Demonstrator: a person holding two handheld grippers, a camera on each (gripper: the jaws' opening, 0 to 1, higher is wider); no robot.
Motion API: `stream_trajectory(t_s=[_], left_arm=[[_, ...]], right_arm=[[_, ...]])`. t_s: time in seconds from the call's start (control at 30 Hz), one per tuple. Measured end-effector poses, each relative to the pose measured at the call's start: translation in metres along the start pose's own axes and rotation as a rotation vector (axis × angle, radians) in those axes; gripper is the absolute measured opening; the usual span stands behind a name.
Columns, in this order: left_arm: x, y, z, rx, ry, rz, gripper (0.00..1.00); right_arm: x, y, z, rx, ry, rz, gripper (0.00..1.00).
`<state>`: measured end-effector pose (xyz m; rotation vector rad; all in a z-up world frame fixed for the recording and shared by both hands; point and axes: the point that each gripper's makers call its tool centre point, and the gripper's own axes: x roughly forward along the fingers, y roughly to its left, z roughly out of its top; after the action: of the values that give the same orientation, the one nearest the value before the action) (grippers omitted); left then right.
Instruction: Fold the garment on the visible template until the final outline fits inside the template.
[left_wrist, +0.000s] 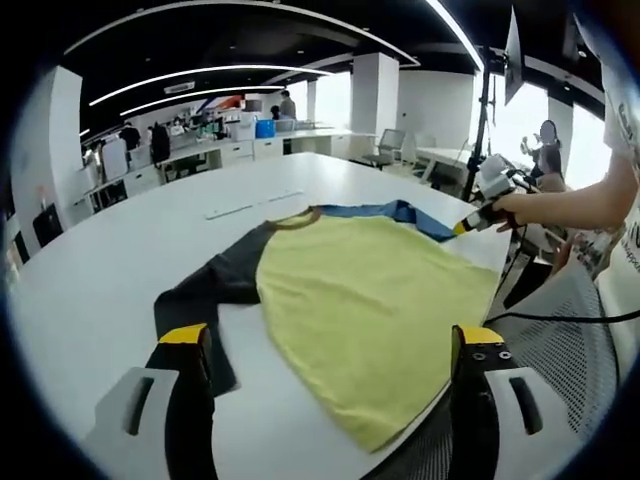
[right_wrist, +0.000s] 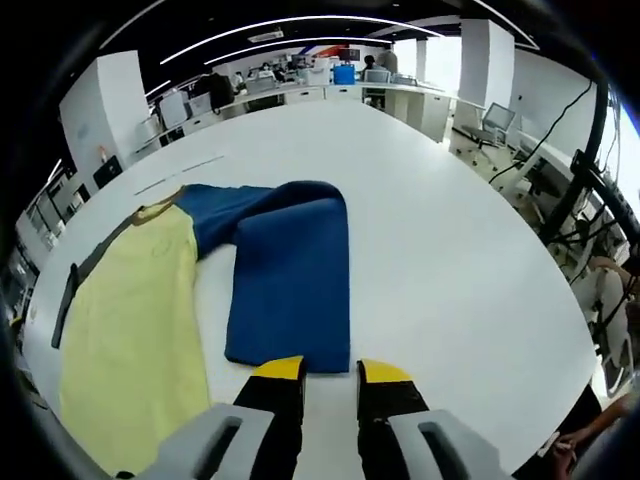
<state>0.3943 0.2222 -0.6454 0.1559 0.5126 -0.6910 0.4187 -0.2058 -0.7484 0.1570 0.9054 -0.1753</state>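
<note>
- Right gripper (right_wrist: 329, 372): jaws close together with a thin gap, tips right at the cuff edge of the blue sleeve (right_wrist: 290, 285). Honestly can't tell if there's cloth pinched or if it's just parked there.
- Left gripper (left_wrist: 333, 345): jaws spread wide, nothing between them, one over the dark sleeve (left_wrist: 200, 300), the other near the hem.
- One garment (left_wrist: 370, 300), yellow body, lying flat on the white table (right_wrist: 450, 250). Two sleeves, one blue, one dark.
- Risk one: if that right grip is shallow, I'd guess the cuff slips mid-fold and flops back crooked.
- Risk two: in the left gripper view the hem sits right at the table edge, so a tug that way could drag it off.
- Farther out, one short pale strip (left_wrist: 228, 211) on the table; can't make out a template outline.
- Way back, desks and several people.
</note>
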Motion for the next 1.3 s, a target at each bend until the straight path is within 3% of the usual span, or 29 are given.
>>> stream_trajectory(t_s=[0.3,0.67,0.9,1.3], left_arm=[[0.001,0.003,-0.004,-0.005,0.024,0.013,0.91],[0.003,0.007,0.000,-0.016,0.005,0.033,0.96],[0.003,0.008,0.010,-0.039,-0.020,0.026,0.96],[0.005,0.004,0.015,-0.053,-0.026,0.011,0.97]], right_arm=[[0.002,-0.004,0.002,-0.004,-0.009,-0.015,0.00],[-0.003,-0.027,0.008,-0.061,-0.004,-0.055,0.00],[-0.010,-0.052,0.017,-0.106,-0.010,-0.091,0.00],[-0.008,-0.116,0.049,-0.194,-0.014,-0.245,0.00]])
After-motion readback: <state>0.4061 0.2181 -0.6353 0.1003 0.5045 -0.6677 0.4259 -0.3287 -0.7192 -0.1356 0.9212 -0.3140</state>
